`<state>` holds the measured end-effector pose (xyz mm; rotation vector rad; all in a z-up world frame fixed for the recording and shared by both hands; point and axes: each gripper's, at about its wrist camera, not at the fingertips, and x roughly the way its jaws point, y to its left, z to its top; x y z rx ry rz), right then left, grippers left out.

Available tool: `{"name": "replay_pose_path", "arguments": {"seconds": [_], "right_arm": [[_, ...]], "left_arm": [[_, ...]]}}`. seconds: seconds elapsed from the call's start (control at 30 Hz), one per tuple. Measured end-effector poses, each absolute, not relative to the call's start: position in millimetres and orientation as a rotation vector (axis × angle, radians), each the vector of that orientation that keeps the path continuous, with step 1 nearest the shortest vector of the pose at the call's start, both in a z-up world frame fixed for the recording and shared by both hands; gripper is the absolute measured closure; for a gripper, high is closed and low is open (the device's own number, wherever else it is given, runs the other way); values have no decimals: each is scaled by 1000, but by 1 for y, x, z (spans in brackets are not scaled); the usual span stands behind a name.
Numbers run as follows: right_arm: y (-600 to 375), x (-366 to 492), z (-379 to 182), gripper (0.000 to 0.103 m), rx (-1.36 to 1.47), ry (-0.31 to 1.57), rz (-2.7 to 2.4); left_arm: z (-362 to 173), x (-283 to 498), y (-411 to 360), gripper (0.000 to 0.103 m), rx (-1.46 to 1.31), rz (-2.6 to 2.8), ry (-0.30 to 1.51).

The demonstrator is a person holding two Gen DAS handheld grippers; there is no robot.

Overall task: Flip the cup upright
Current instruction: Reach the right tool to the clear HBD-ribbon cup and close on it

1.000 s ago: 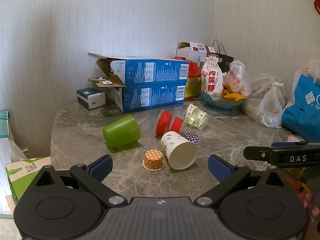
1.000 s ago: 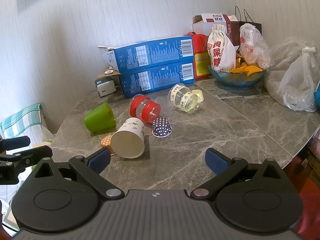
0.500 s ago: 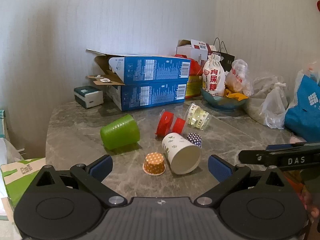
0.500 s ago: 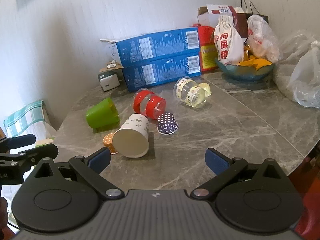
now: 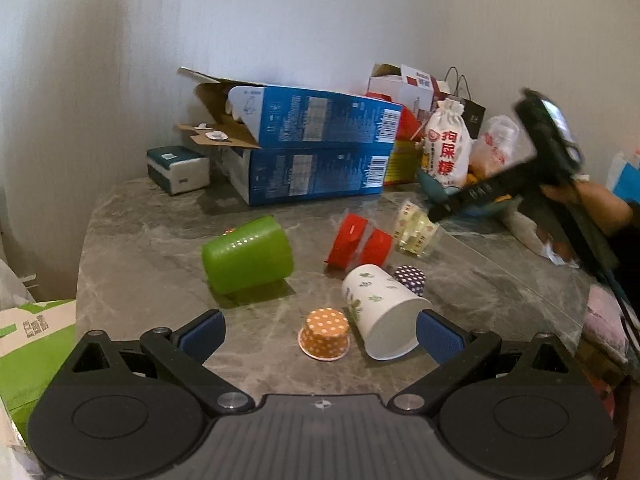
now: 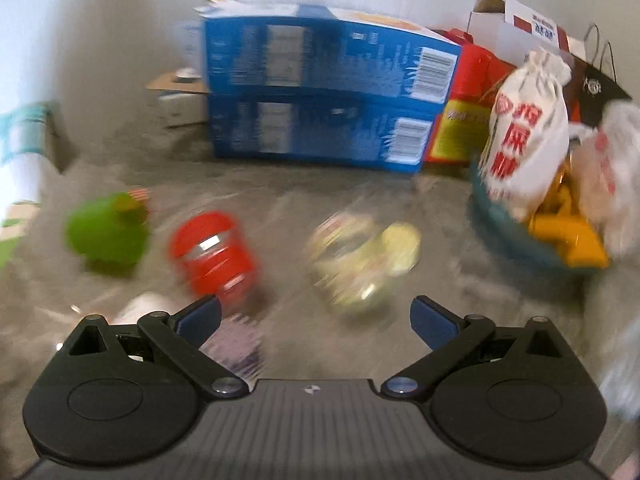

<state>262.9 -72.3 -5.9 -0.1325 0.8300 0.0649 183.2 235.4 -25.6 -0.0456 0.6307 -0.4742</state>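
Several cups lie on the grey marble table (image 5: 132,240). On their sides are a green cup (image 5: 248,255) (image 6: 106,236), a red and clear cup (image 5: 359,241) (image 6: 214,256), a yellow-patterned clear cup (image 5: 414,229) (image 6: 360,264) and a white paper cup (image 5: 380,312). An orange dotted cup (image 5: 325,334) and a purple dotted cup (image 5: 410,279) stand upside down. My left gripper (image 5: 320,330) is open and empty, just before the orange and white cups. My right gripper (image 6: 314,316) is open and empty, close above the yellow-patterned cup; it shows in the left wrist view (image 5: 434,213). The right wrist view is blurred.
Two stacked blue boxes (image 5: 316,152) (image 6: 324,92) stand at the back by the wall, with a small white and green box (image 5: 178,170) to their left. A white drawstring bag (image 5: 447,148) (image 6: 528,136), a blue bowl (image 6: 516,236) and plastic bags fill the back right.
My right gripper has swung forward over the table towards the yellow-patterned cup, and its view has blurred. My left gripper has come a little closer to the cups. The cups have not moved.
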Motion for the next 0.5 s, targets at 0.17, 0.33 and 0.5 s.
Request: {"name": "replay_pose_path", "arguments": {"seconds": [0.17, 0.33, 0.5], "right_arm": [[-91, 320, -15, 3, -107, 917, 97], [-90, 343, -31, 8, -131, 1011, 154], [-89, 355, -43, 18, -164, 1074, 171]], "left_arm": [[-30, 195, 237, 1, -46, -467, 650], [-36, 204, 237, 1, -53, -455, 664], [-40, 207, 235, 1, -49, -448, 683]]}}
